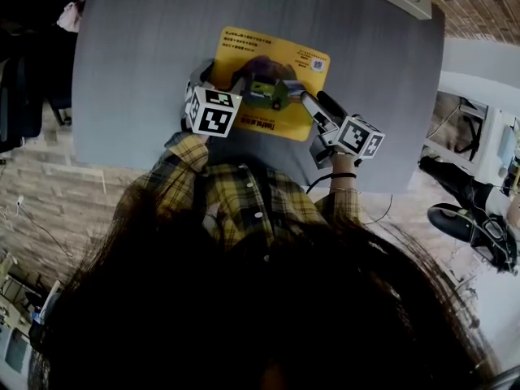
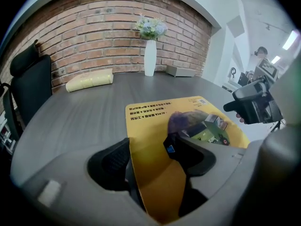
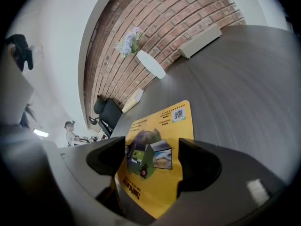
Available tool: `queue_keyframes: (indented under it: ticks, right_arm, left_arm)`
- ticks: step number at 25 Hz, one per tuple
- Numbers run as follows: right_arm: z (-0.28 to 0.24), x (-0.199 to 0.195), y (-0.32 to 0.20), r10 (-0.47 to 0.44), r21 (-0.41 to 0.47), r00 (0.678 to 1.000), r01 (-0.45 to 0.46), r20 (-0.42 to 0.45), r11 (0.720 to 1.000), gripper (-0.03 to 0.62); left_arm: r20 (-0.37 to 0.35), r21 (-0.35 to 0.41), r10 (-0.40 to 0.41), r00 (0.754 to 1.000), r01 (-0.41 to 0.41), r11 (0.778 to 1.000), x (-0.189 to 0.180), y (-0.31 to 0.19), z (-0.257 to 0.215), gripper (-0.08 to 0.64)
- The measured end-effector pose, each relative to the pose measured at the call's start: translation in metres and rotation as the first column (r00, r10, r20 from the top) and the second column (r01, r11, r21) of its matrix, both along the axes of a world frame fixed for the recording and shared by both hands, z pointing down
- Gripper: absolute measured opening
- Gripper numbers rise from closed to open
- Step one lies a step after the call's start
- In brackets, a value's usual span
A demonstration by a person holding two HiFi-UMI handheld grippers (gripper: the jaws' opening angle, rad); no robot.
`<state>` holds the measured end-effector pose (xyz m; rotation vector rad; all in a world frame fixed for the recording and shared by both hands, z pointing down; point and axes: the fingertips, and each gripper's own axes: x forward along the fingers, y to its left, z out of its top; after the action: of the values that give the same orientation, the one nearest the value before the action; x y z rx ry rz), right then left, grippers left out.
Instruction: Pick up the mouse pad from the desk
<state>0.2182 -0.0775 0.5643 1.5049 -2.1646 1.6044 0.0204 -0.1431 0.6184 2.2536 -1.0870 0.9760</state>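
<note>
- The thin yellow rectangular mouse pad lies on the grey wood-grain desk, about midway along the desk's near edge and just inside it. Its far half lies flat on the surface.
- The pick-up looks begun but not done: both tools are set at the pad's near side, and no view shows the pad clear of the desk.
- The left gripper sits at the pad's near-left corner. Its jaws stand wide apart with that corner running into the gap between them. One black pad is just beside the pad's edge and the other is over its printed face. A sheet this thin is not clamped at that width.
- The right gripper is by the near-right part of the pad. Its jaws are also well apart, framing the yellow sheet without pinching it.
- Left to do, as I judge it: close on the edge, then raise the pad off the desk.
- Whether the near edge is already tipped up inside the jaws I cannot tell.
- The pad has rounded corners, a dark purplish and green picture in the middle, lines of small print, and a square code near one far corner. It probably bends easily.
</note>
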Motion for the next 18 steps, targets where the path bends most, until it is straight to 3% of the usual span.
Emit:
queue_keyframes:
  ticks: [10, 18]
  right_arm:
    - [0.010, 0.017, 0.007, 0.049, -0.116, 0.996, -0.041, 0.069, 0.992, 0.353]
    - [0.014, 0.027, 0.012, 0.072, -0.224, 0.981, -0.030, 0.181, 0.974, 0.353]
  left_arm:
    - [0.003, -0.006, 0.010, 1.000, -0.010, 1.000, 0.000, -0.001, 0.001, 0.318]
    - [0.001, 0.001, 0.013, 1.000, -0.013, 1.000, 0.001, -0.002, 0.001, 0.319]
